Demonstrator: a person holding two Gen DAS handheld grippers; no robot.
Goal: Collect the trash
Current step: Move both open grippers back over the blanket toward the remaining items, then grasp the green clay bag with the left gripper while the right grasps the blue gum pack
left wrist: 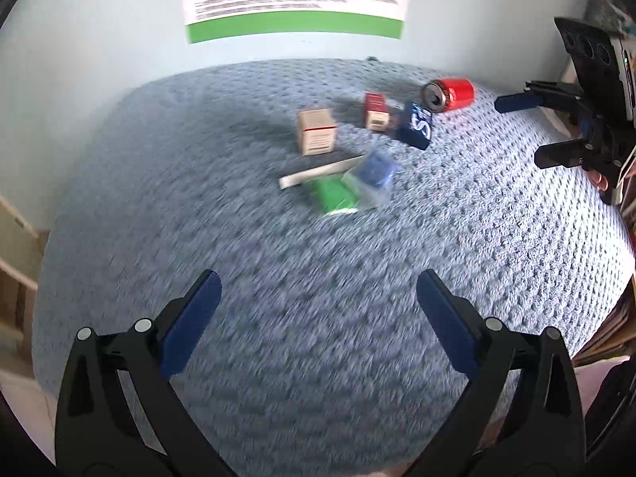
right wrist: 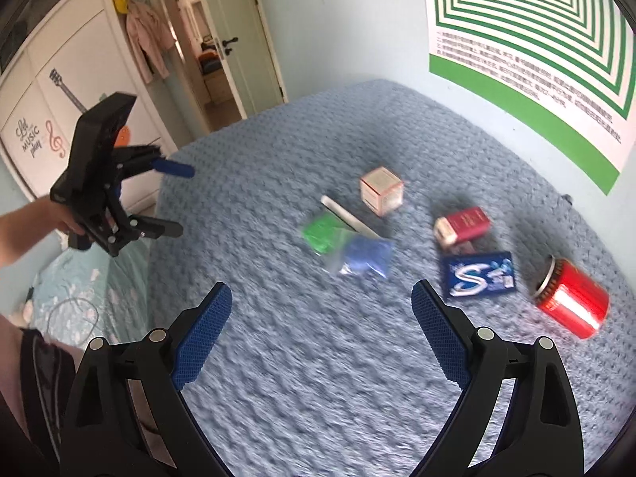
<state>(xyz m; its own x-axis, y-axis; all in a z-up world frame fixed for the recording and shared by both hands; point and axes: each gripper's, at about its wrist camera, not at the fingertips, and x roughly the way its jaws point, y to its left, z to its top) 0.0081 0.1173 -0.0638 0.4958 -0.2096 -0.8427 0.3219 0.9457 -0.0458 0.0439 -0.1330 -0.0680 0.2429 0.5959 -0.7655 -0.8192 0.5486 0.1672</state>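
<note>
Approach step — left gripper (left wrist: 318, 318) and right gripper (right wrist: 322, 330) both spread wide, empty; nearest target for right: red can (right wrist: 572, 302) — needs closing in.

**Obscured and Unresolved Items**

The blue blanket (left wrist: 159, 218) is smeared by motion blur in both views, worst towards the lens. At its centre, the green packet (right wrist: 324, 232) and blue packet (right wrist: 367, 256) are blurred; their print is unreadable. The white strip (left wrist: 318, 173) beside them is too soft to identify. At the blanket's far edge, the poster (right wrist: 528, 63) is cropped by the frame, its small text illegible. The red can (right wrist: 572, 304) label is streaked.
</note>
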